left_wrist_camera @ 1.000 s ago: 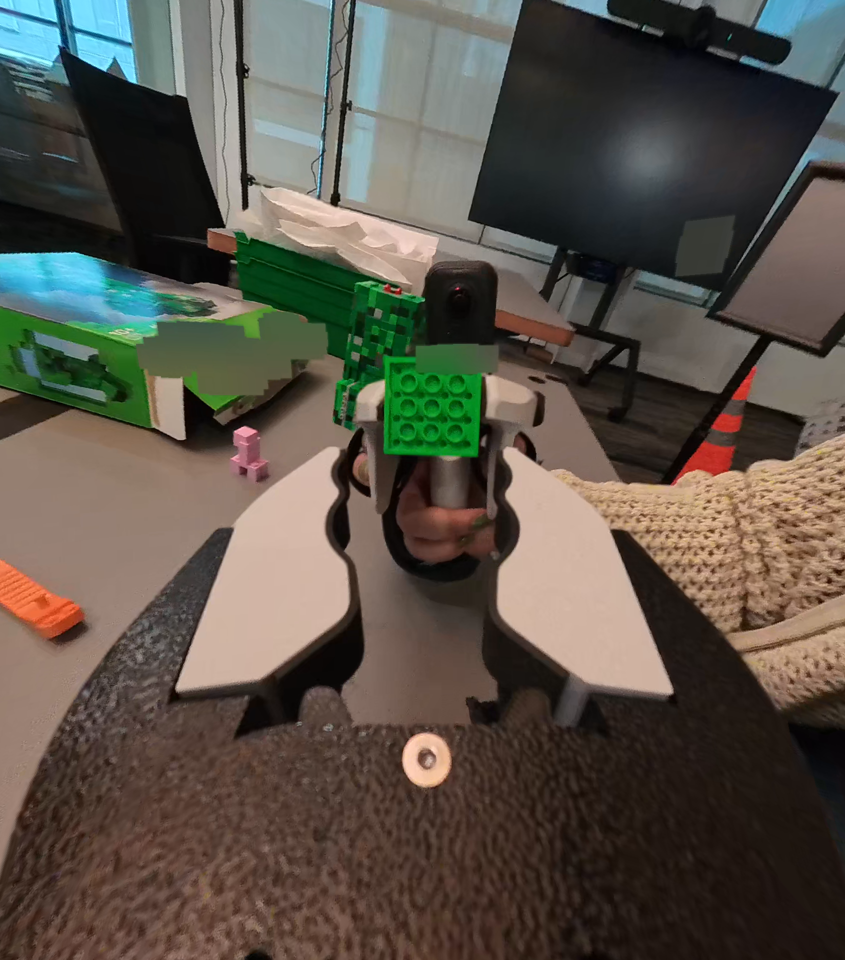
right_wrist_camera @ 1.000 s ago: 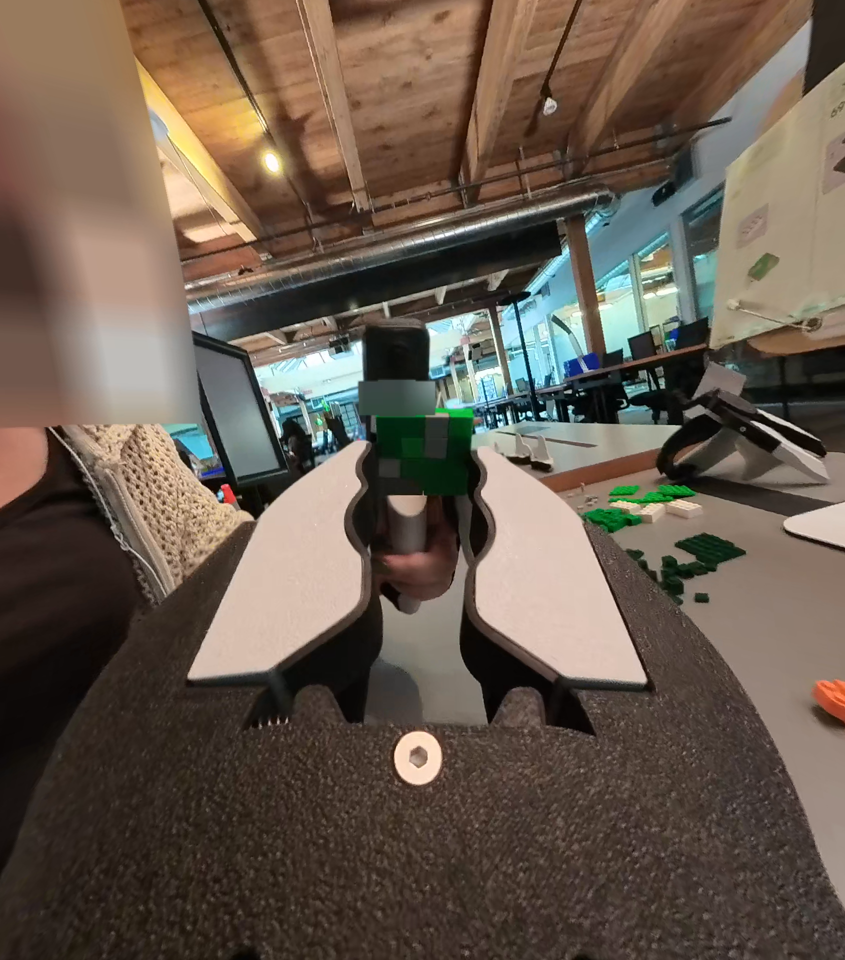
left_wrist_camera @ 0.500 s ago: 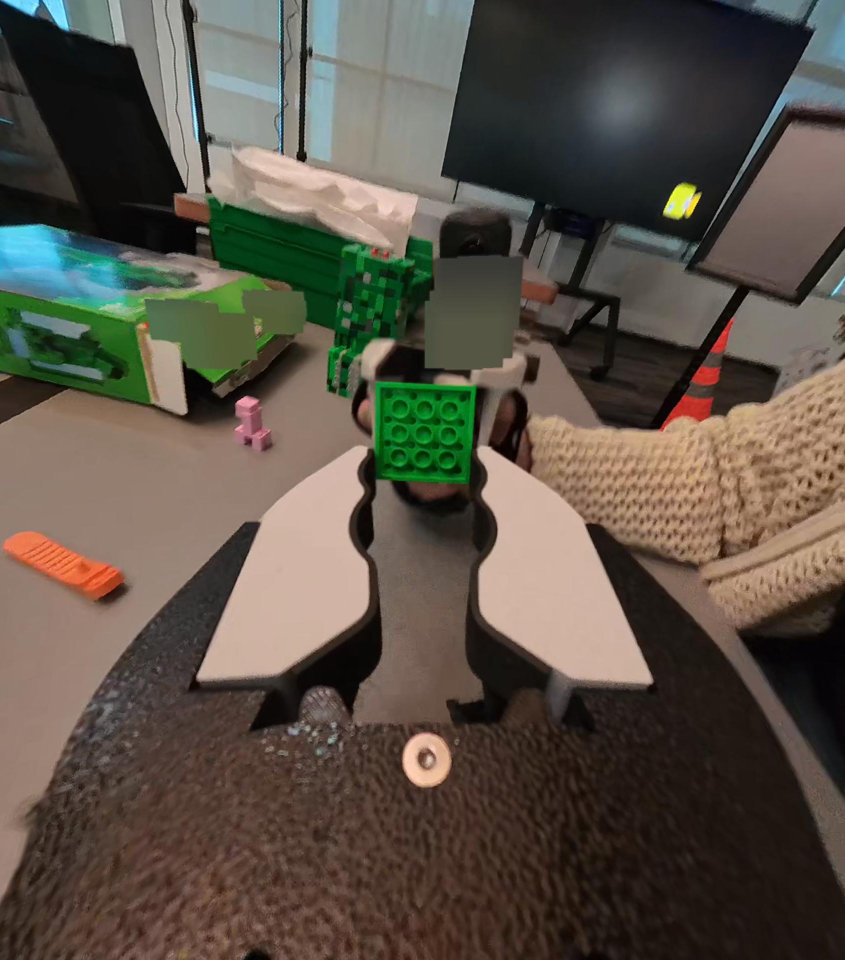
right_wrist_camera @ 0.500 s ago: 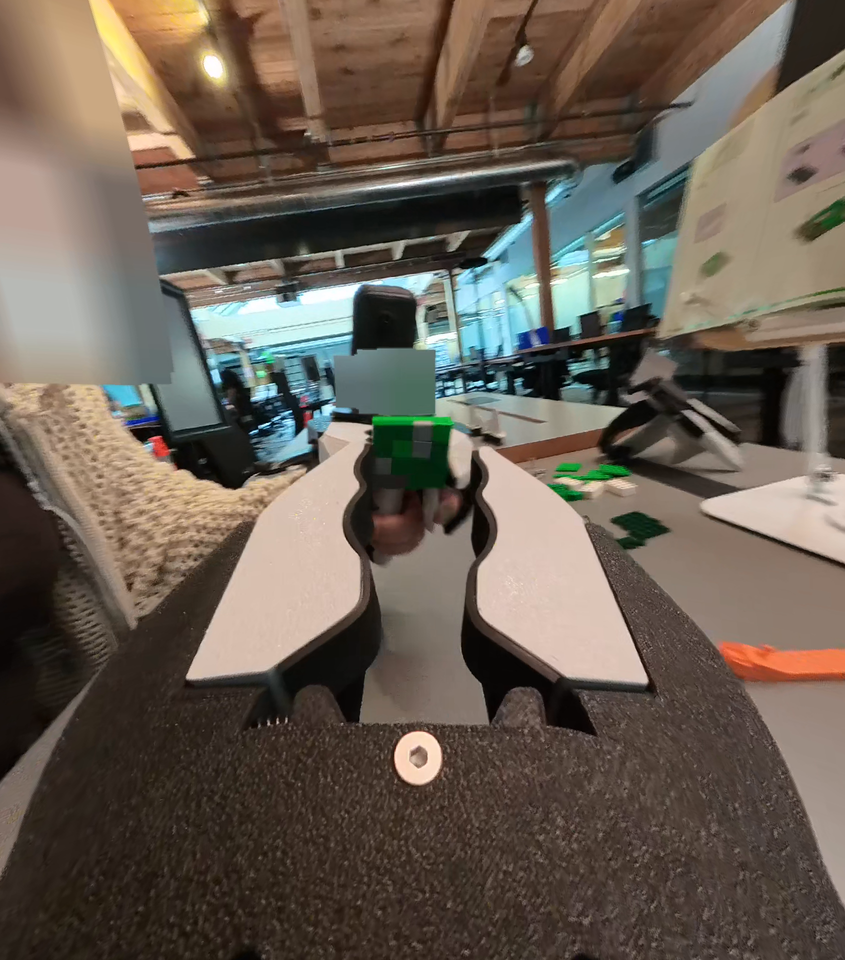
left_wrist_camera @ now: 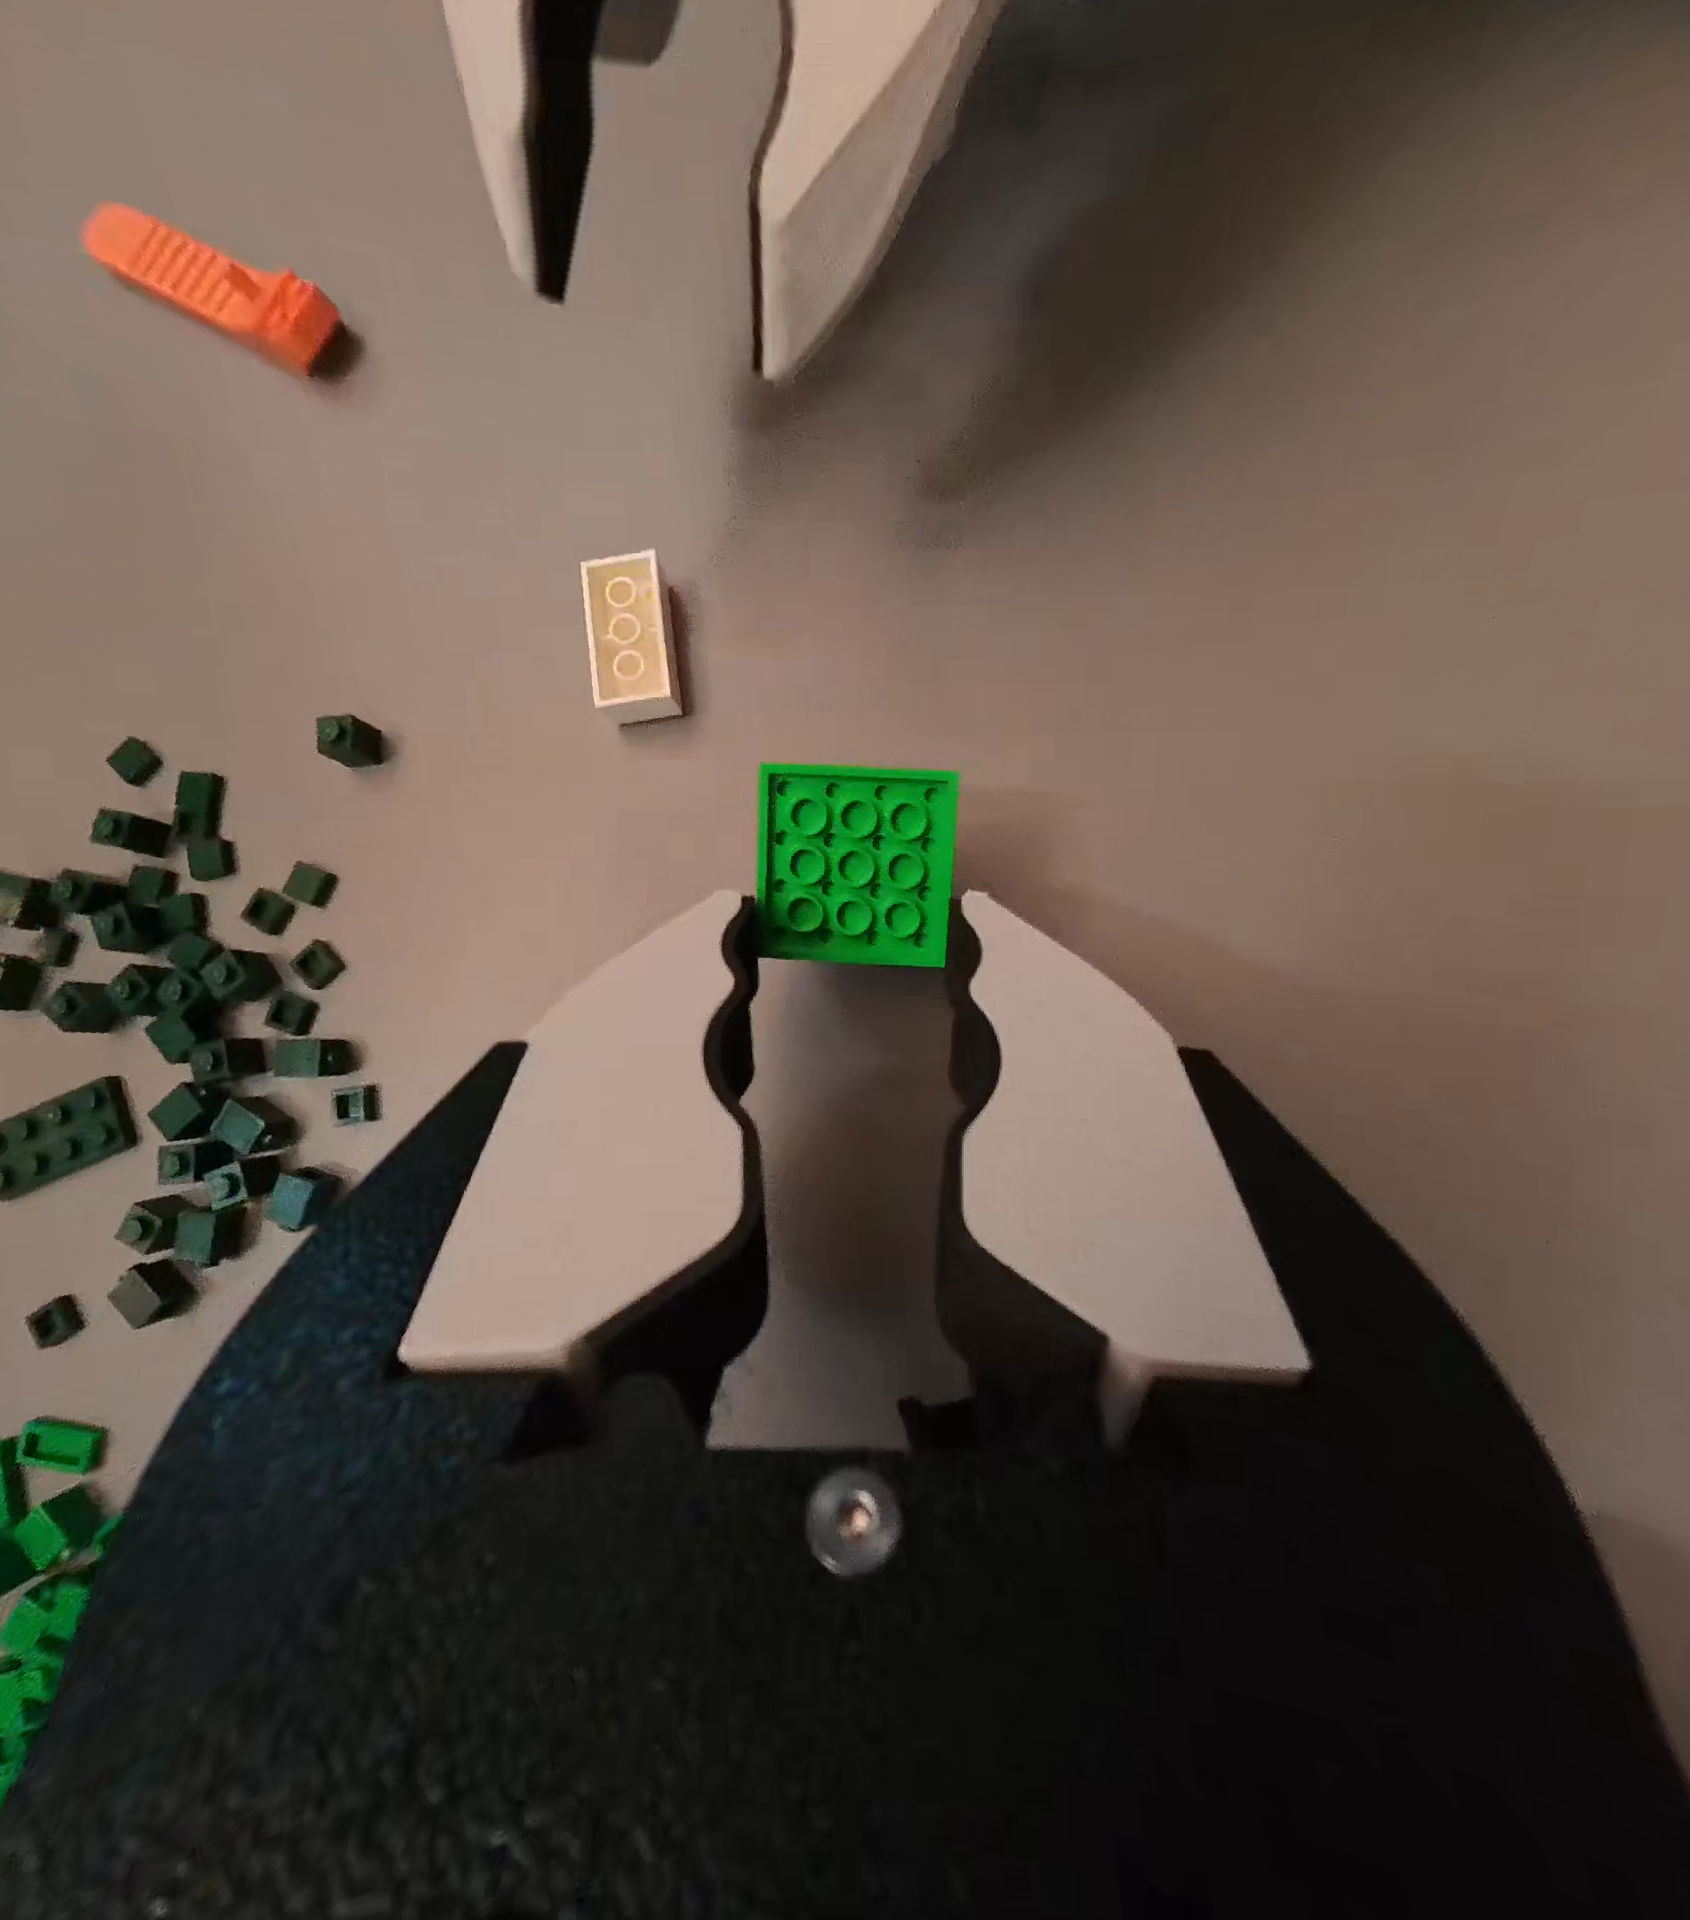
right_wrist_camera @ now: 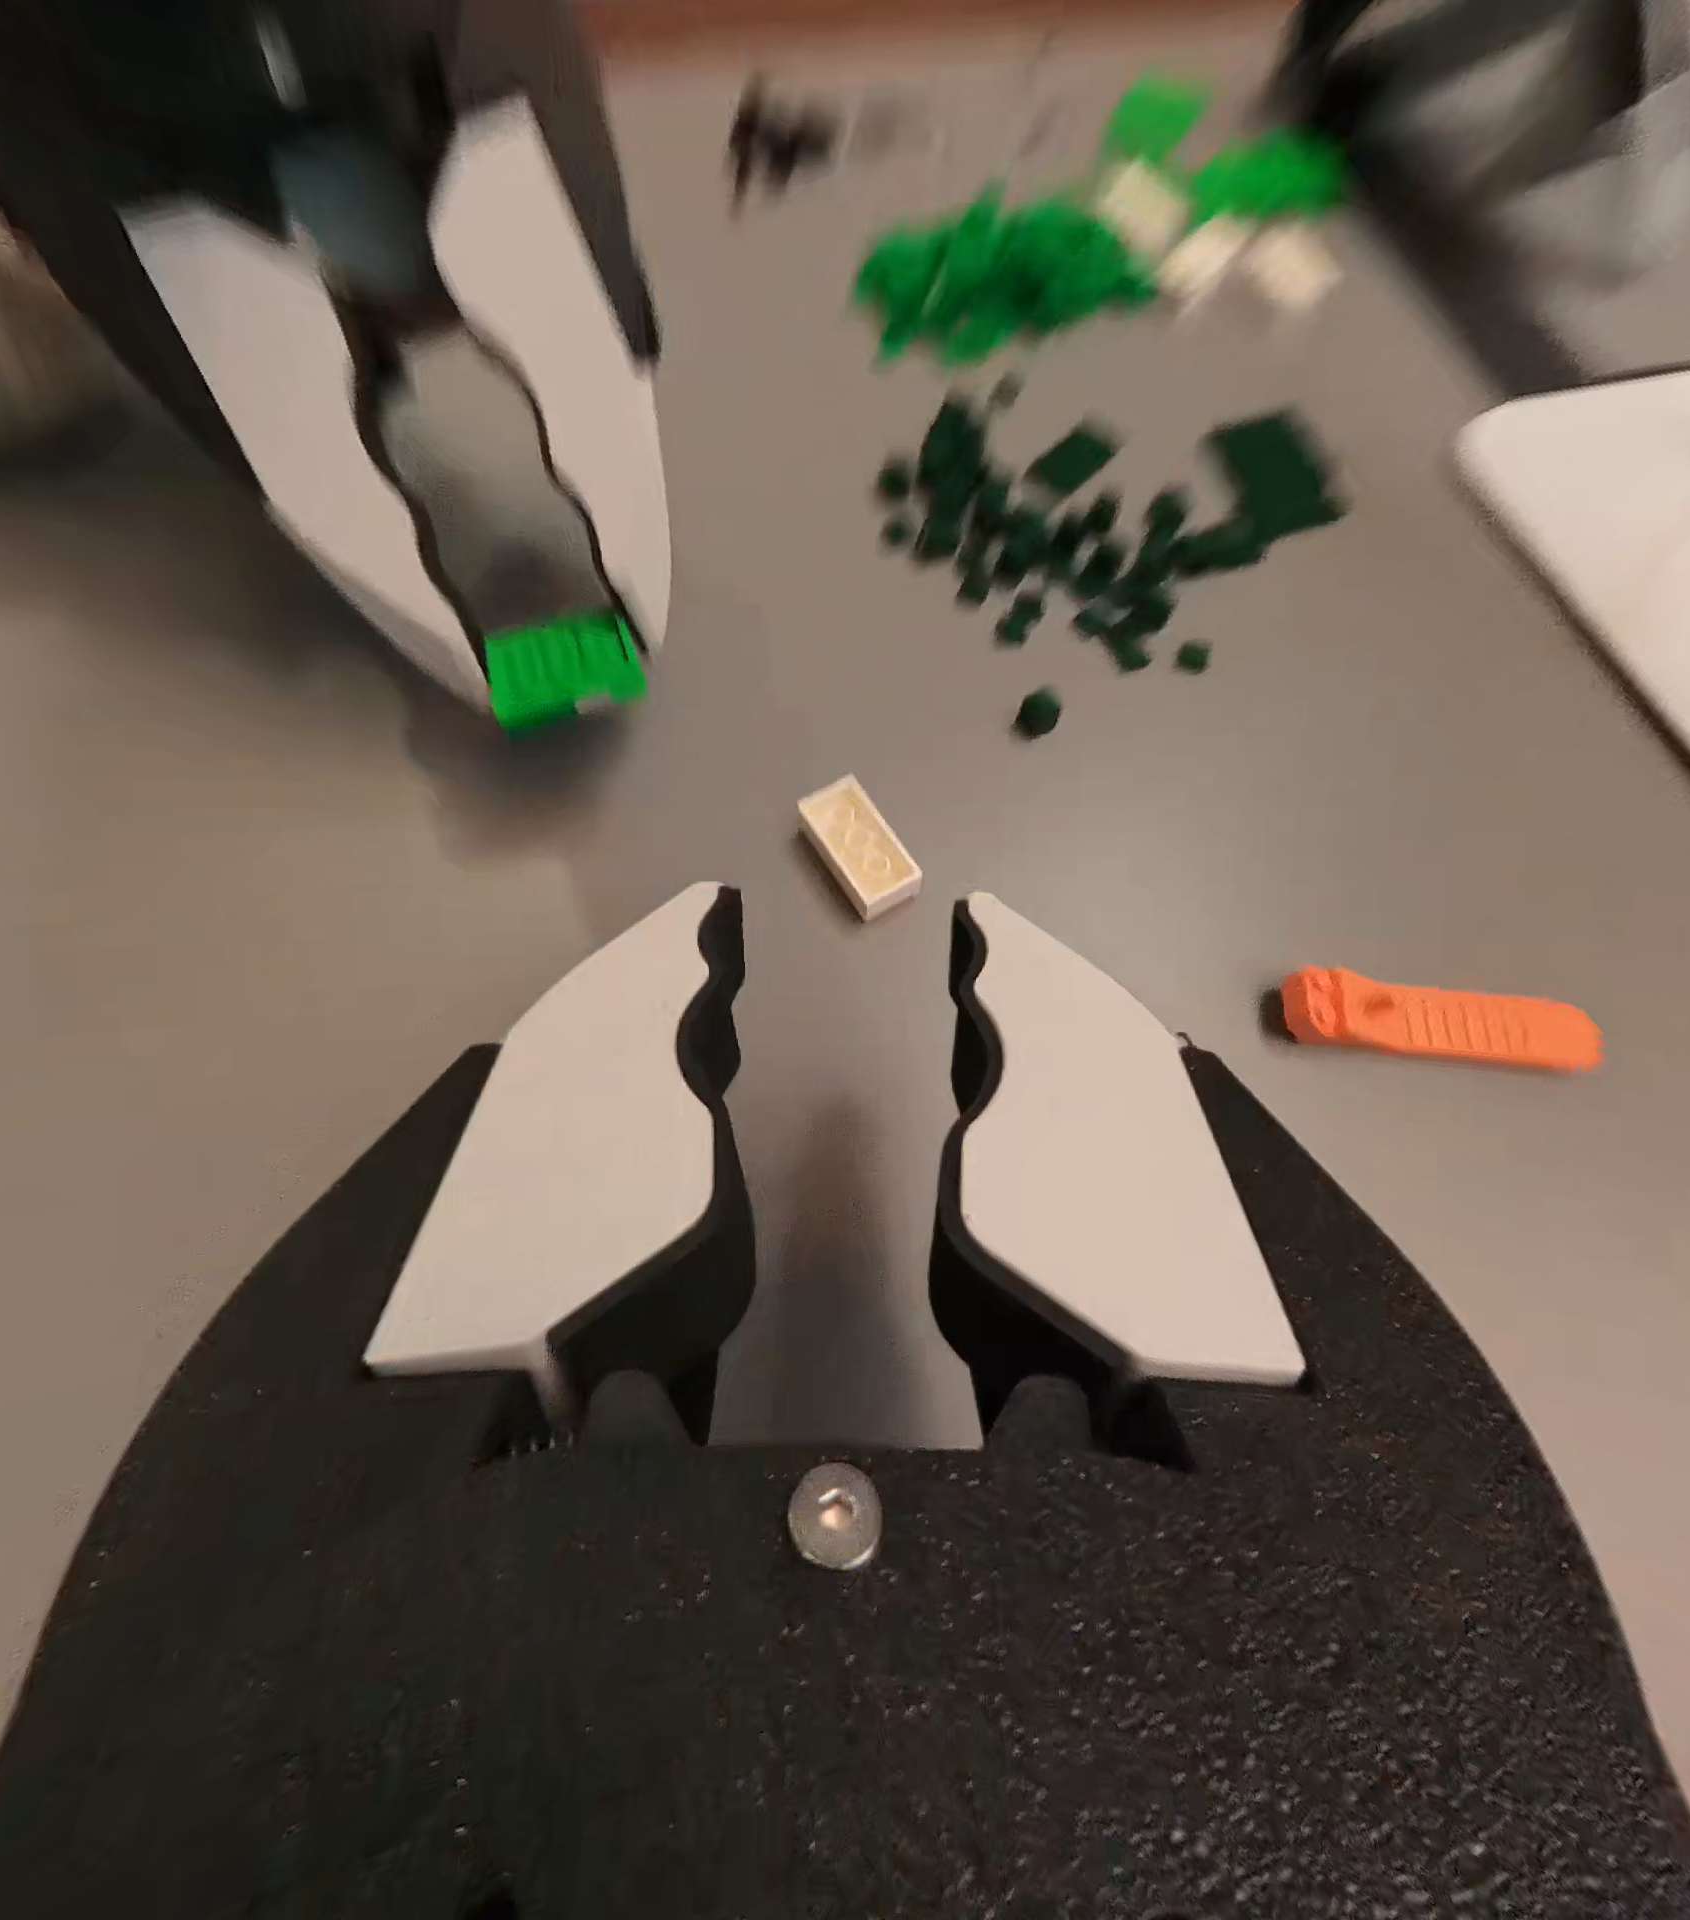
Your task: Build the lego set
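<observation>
Left gripper (left_wrist_camera: pixel 856 909) is closed on a bright green plate (left_wrist_camera: pixel 856 864) at its side edges — light, rigid, judged slippery; right gripper (right_wrist_camera: pixel 846 909) is seen open and empty, a white brick (right_wrist_camera: pixel 859 846) just ahead of its tips.

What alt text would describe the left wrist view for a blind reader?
The left gripper holds a bright green square plate above a grey table. A white brick, an orange tool and dark green pieces lie there.

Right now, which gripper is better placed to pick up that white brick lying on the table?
Right. The right gripper is open and empty with the white brick just past its fingertips, while the left gripper is shut on the green plate.
</observation>
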`<state>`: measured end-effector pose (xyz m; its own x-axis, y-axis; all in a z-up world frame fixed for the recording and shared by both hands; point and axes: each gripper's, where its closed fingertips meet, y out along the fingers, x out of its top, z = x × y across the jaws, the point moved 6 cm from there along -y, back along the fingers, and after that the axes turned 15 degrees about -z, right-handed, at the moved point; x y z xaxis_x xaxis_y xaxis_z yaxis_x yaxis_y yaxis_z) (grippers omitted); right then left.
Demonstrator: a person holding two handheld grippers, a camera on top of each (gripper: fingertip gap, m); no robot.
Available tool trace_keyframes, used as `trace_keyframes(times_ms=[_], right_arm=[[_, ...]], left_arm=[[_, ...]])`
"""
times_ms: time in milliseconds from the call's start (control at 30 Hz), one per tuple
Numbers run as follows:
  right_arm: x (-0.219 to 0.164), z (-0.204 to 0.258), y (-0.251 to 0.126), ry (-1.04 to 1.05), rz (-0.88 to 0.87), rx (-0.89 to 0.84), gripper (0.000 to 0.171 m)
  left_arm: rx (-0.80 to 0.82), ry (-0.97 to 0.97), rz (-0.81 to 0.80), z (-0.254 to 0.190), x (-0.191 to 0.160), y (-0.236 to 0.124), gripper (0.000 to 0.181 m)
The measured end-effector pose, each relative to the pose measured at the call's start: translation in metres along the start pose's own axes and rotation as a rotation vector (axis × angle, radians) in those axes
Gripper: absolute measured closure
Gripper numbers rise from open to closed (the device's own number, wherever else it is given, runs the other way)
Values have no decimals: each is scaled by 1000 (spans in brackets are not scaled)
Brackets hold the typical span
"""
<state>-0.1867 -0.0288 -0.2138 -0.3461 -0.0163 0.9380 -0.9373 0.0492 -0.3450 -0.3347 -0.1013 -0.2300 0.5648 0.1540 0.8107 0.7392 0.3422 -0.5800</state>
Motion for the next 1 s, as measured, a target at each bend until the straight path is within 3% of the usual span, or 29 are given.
trace_keyframes(times_ms=[200, 533, 800, 1000], right_arm=[[-10, -14, 31, -103, 194, 150, 135], [-17, -13, 52, -250, 326, 204, 147], [-18, -13, 44, -216, 268, 111, 153], [-6, -11, 7, 34, -25, -74, 154]], left_arm=[[-15, -1, 166, 2, -15, 4, 147], [-24, -13, 183, 3, -12, 9, 148], [22, 1, 260, 5, -6, 15, 147], [35, 36, 331, 6, 2, 23, 147]])
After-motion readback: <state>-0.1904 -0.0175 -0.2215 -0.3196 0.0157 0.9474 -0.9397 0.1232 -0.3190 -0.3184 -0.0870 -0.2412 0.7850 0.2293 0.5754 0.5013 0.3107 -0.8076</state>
